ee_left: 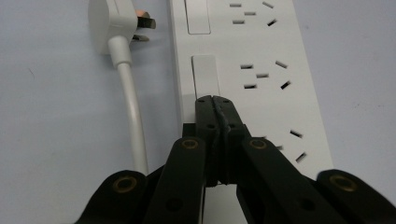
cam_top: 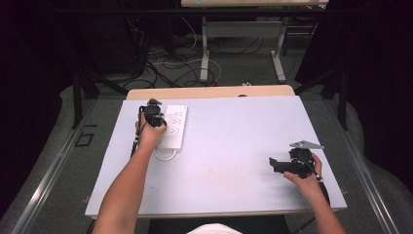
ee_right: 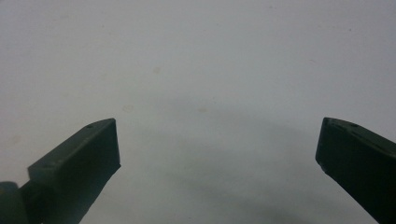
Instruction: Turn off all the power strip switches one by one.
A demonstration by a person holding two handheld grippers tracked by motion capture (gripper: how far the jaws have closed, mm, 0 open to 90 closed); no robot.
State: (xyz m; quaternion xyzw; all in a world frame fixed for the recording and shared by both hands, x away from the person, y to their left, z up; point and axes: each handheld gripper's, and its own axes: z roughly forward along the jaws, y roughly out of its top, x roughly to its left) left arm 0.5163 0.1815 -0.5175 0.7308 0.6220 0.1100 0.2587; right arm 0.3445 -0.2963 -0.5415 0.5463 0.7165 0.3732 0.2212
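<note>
Power strip (cam_top: 174, 127) lies white and flat near the far left of the tabletop (cam_top: 234, 161) in the high view, with my left gripper (cam_top: 155, 118) planted on top of it and the right gripper (cam_top: 276, 164) resting well apart near the right edge; from up here my left hand covers the near end of the strip, and the looped cord (cam_top: 164, 156) peeks out just below it, so I cannot tell how the cord runs underneath. In the left gripper view my fingers (ee_left: 208, 114) are pressed together with nothing between them, their tips sitting at the near end of a rocker switch (ee_left: 205, 77) on the strip; my worry is that a closed tip this narrow could skid off the switch edge, or shove the light strip across the smooth surface instead of flipping it. The plug (ee_left: 114, 28) lies loose just beside the strip with its pins bare, and a sideways slide could knock it. Whether the tips truly touch the switch or hover above it I cannot make out, and the strip's far end is cut off. In the right gripper view the fingers (ee_right: 88, 149) stand wide apart over bare tabletop, holding nothing; faint marks there are too dim to identify
</note>
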